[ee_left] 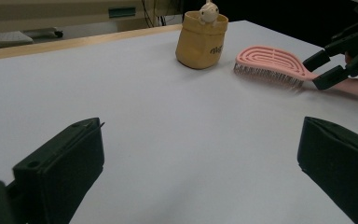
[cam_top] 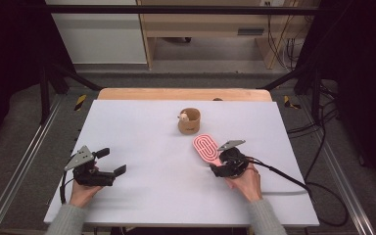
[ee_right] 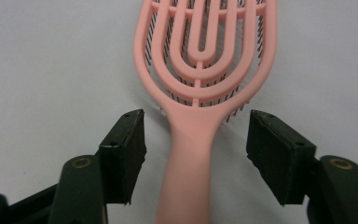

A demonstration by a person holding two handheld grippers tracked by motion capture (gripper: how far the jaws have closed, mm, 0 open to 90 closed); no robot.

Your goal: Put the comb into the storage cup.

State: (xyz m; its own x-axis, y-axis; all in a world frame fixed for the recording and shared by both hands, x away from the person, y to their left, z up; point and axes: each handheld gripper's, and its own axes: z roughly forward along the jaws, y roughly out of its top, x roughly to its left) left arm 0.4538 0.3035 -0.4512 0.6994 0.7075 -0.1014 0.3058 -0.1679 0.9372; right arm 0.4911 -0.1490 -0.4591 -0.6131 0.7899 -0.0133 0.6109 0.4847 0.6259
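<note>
Partly, the right tool [ee_right: 196, 156] straddles the brush [ee_right: 205, 60] handle, untouched.

White table [cam_top: 142, 147] with pink hairbrush [cam_top: 206, 147], tan pouch [cam_top: 189, 121].

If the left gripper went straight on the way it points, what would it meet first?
Probably the hairbrush; the left gripper has bare table ahead before that. The cup stands just left of that line, though depth is unclear.

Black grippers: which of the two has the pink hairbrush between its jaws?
The right gripper: its open jaws straddle the pink plastic hairbrush's handle without pressing it. The left gripper has only bare white table between its jaws.
</note>
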